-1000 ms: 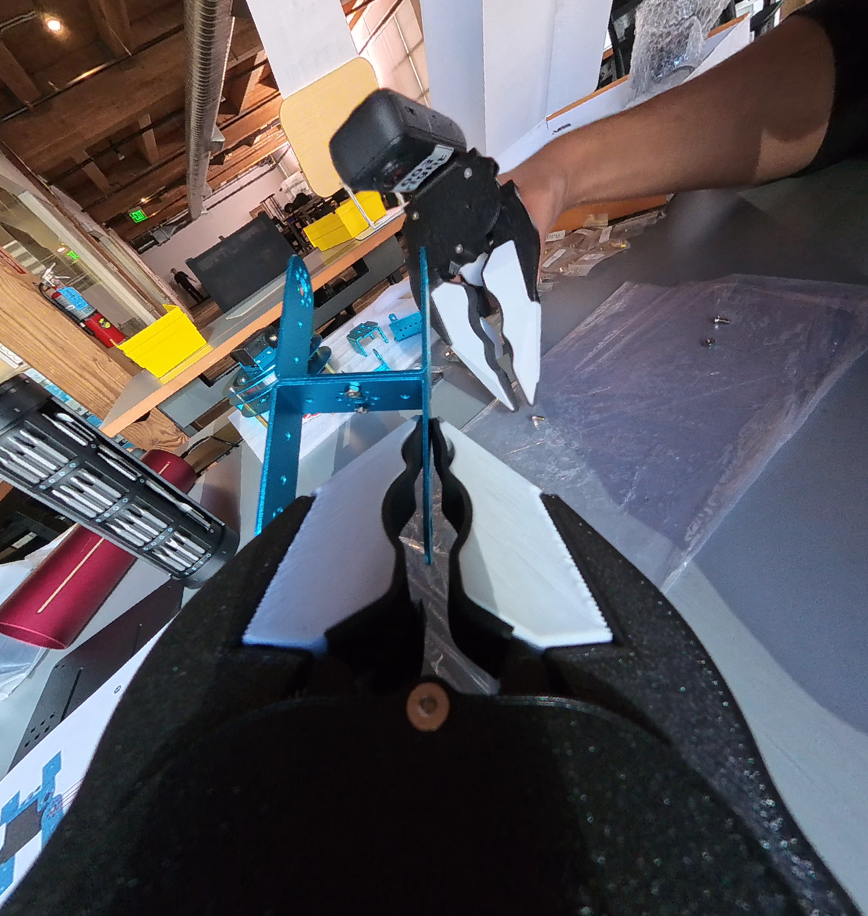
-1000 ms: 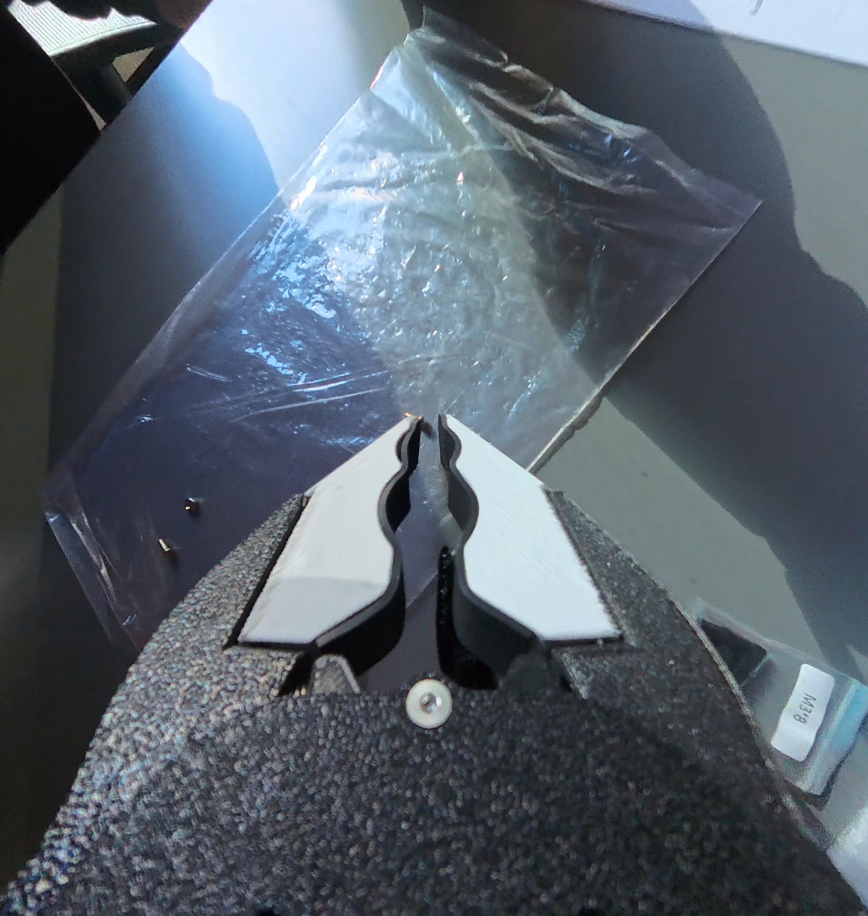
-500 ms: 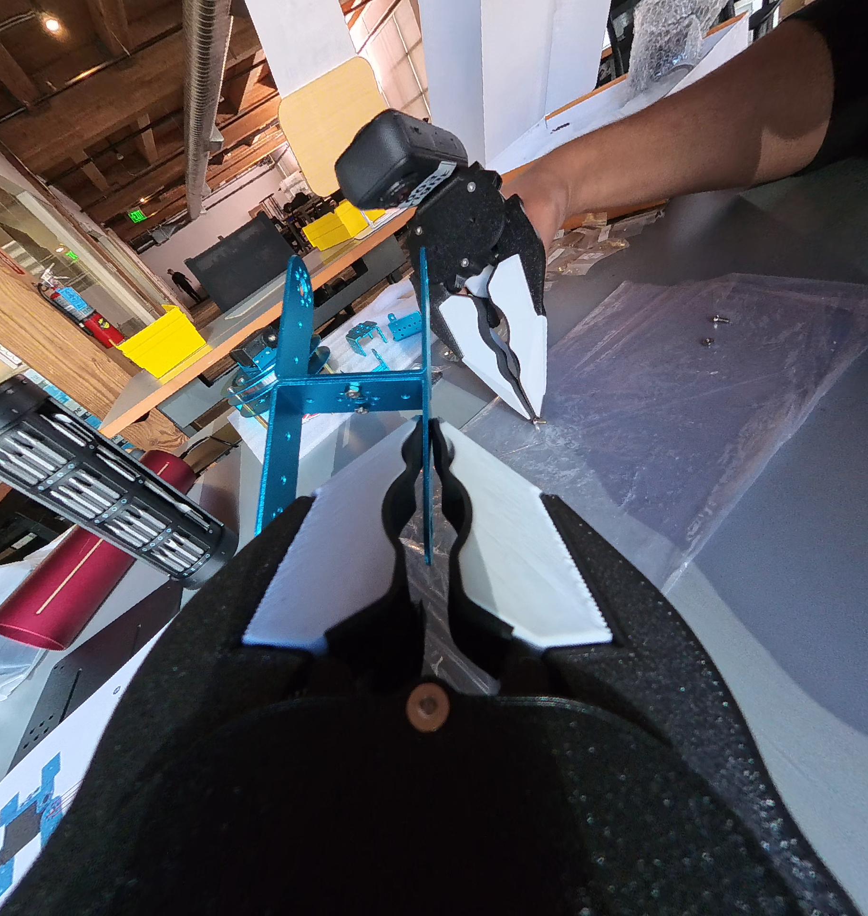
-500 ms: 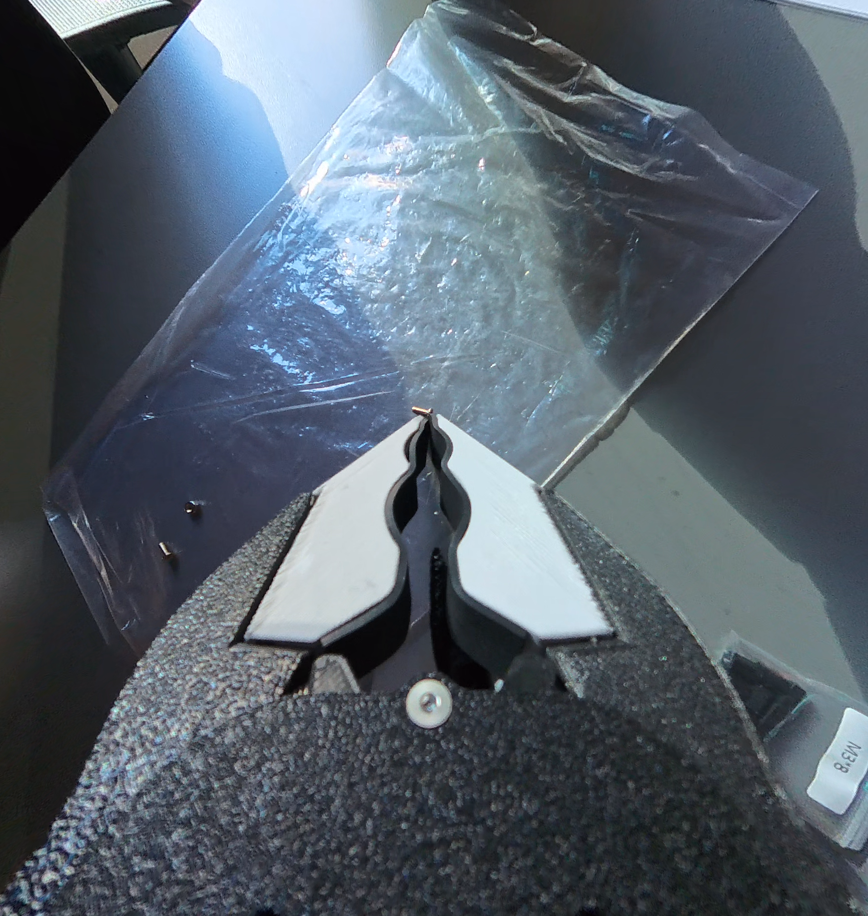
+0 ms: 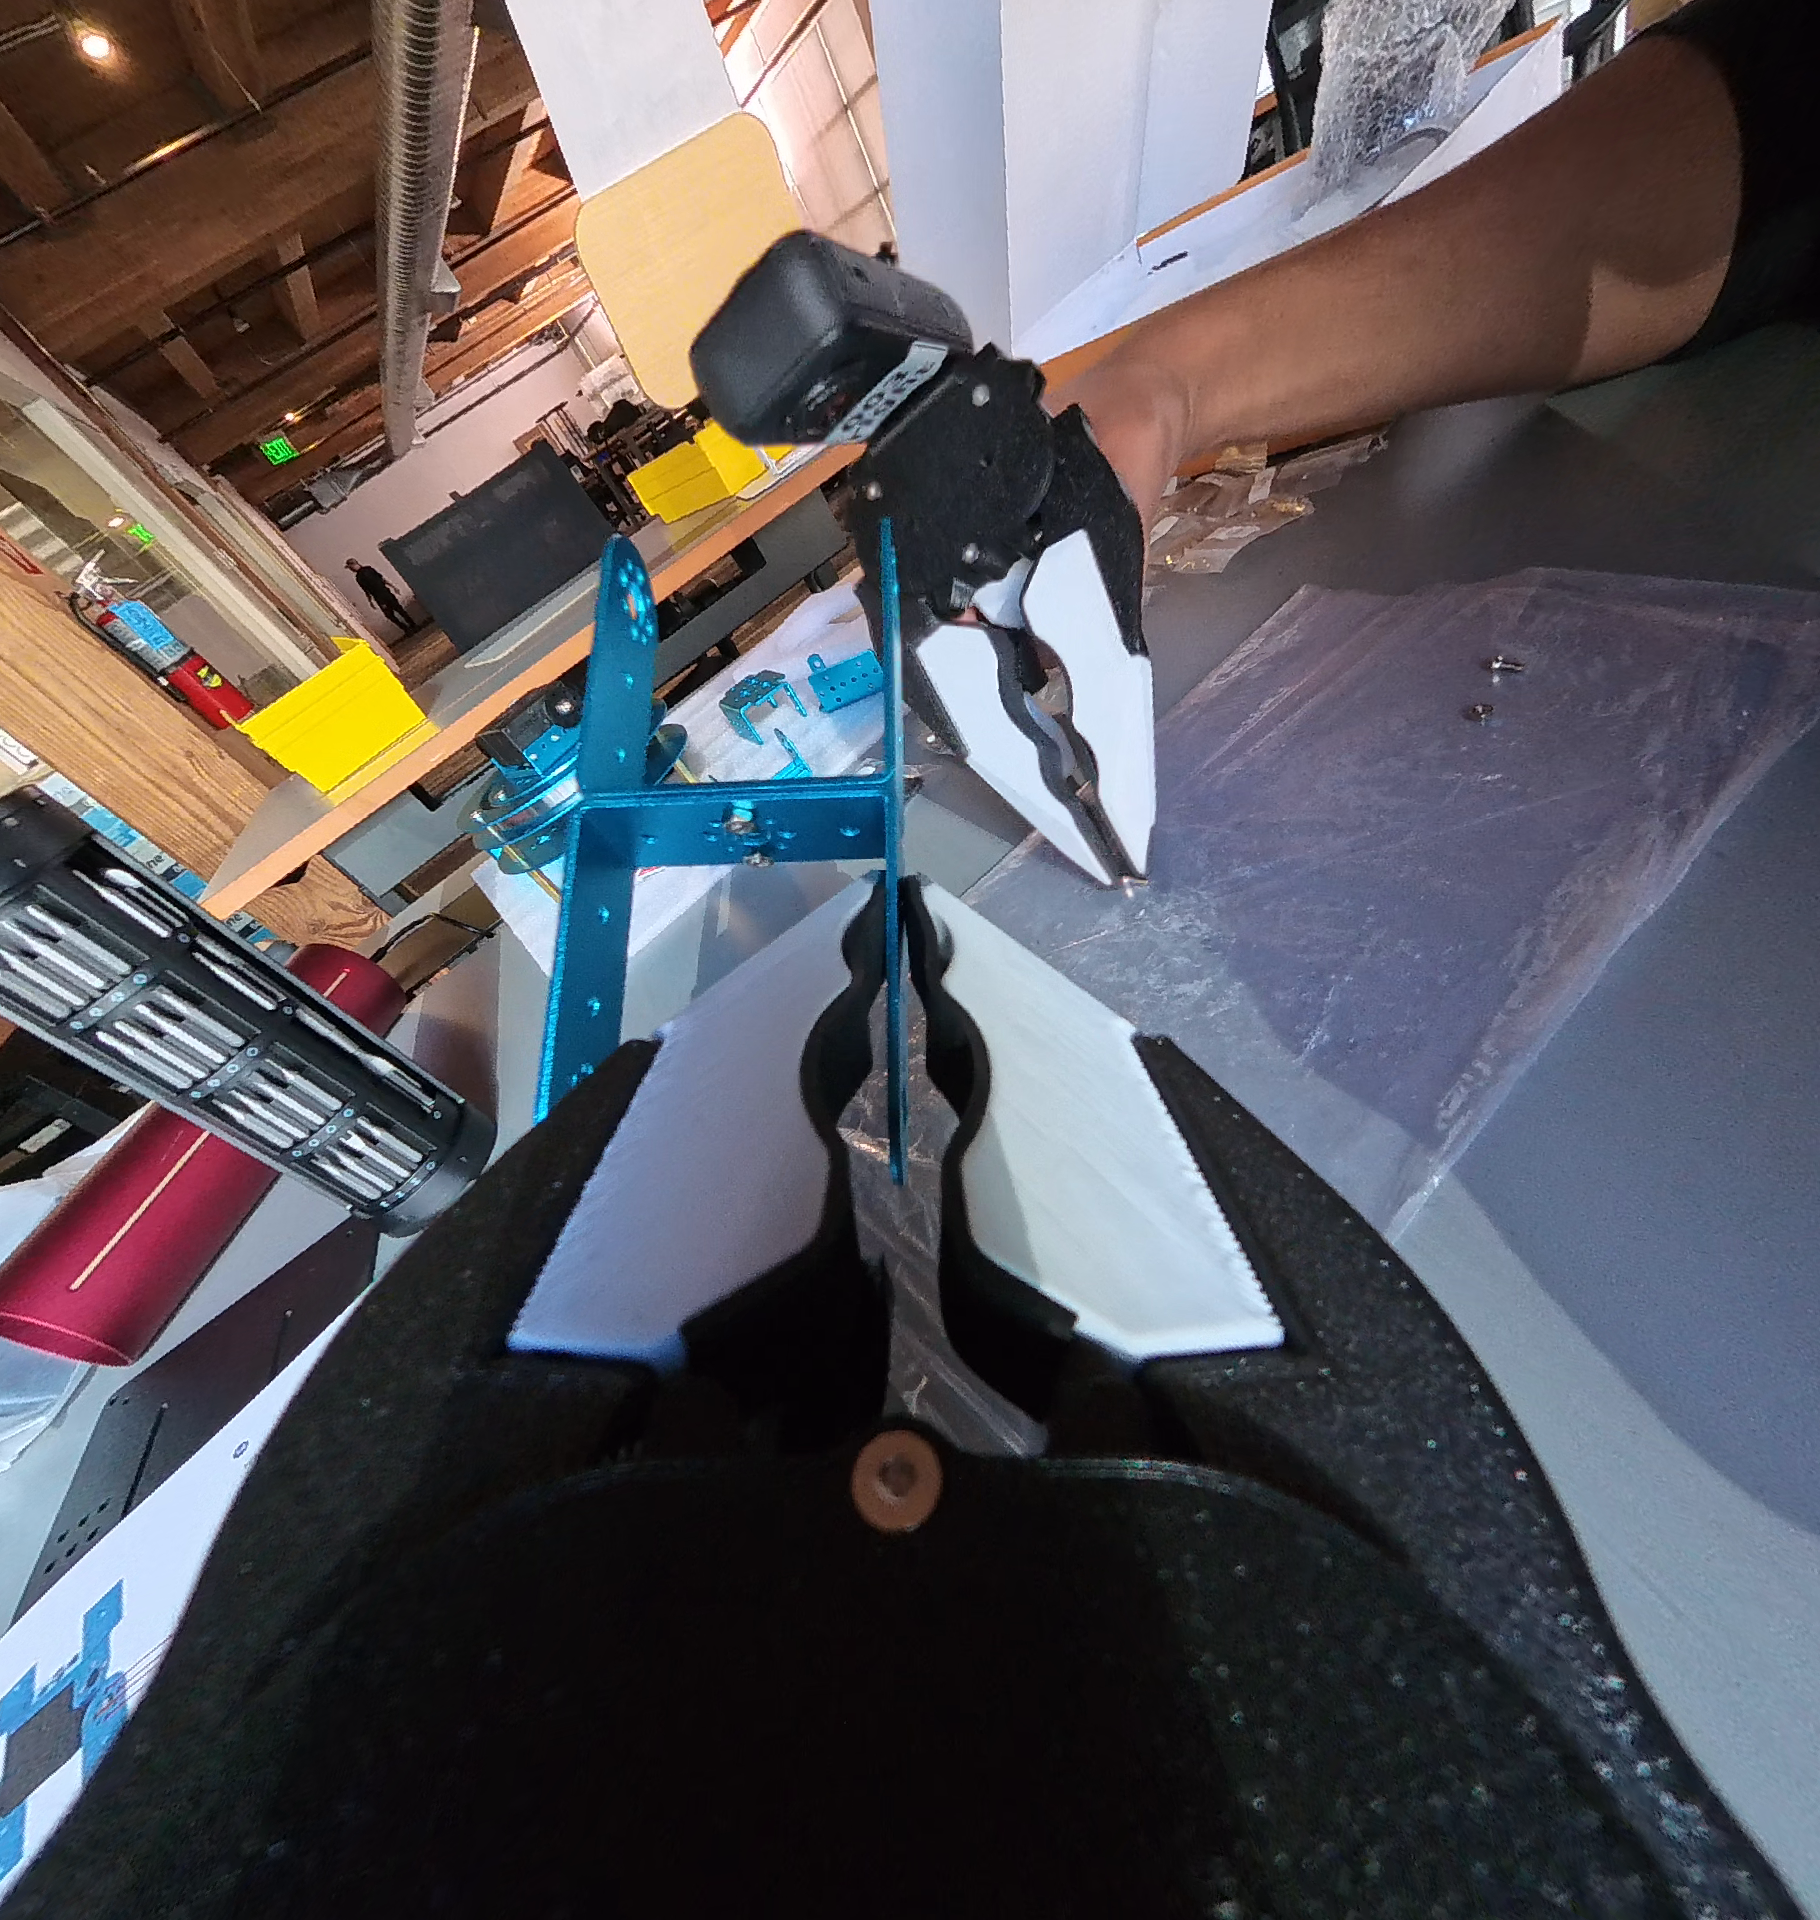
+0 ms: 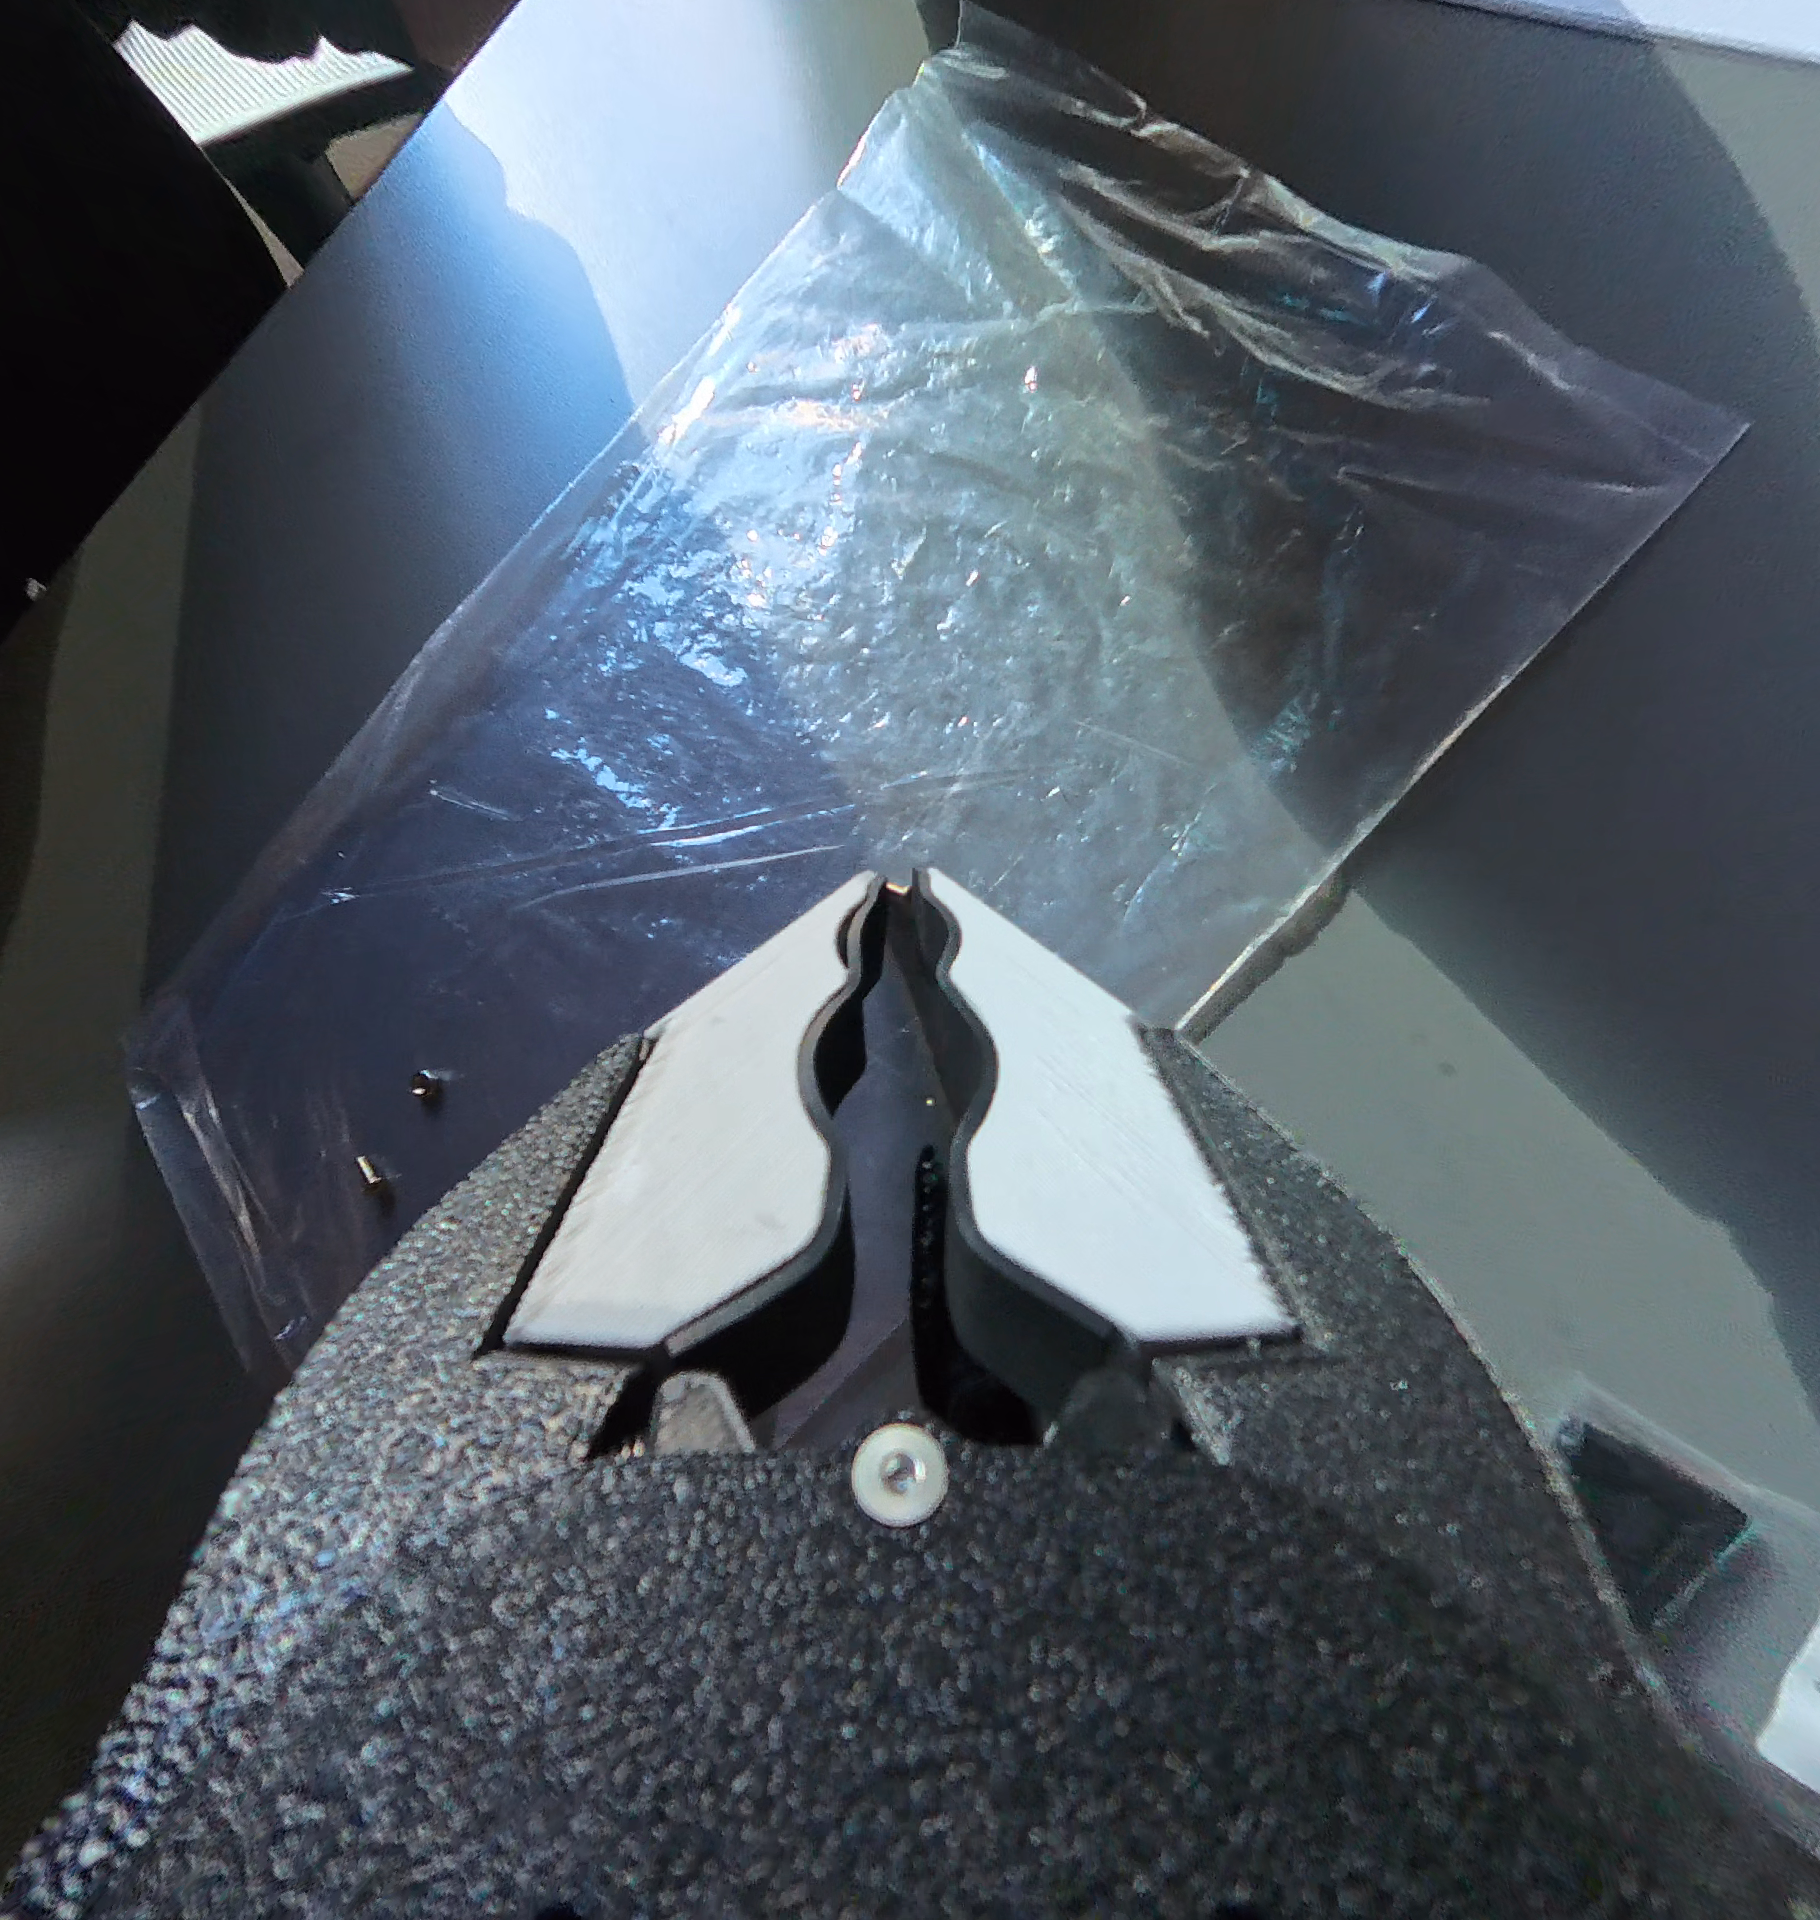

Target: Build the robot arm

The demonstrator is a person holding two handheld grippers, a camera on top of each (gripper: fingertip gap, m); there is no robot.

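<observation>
My left gripper [image 5: 893, 883] is shut on the edge of a blue metal bracket frame [image 5: 740, 826] and holds it upright above the table. My right gripper [image 6: 895, 883] is shut on a tiny screw [image 6: 898, 886] pinched at its fingertips, just over a clear plastic bag [image 6: 1041, 582] lying flat on the grey table. In the left wrist view the right gripper [image 5: 1124, 876] points down at the bag [image 5: 1457, 831], just right of the bracket. Two more small screws [image 6: 428, 1081] lie on the bag's far end.
A black rack of screwdriver bits [image 5: 189, 1029] and a red cylinder [image 5: 147, 1247] are at the left. Loose blue parts [image 5: 833, 681] lie on white foam behind the bracket. A printed sheet [image 5: 54, 1704] lies at the lower left. A small labelled bag [image 6: 1768, 1621] lies at the right. Left tips to right tips: about 12 centimetres.
My right gripper went from slightly open to shut on the tiny screw at the bag's surface, shifting a little. My left gripper and the bracket have not moved.
</observation>
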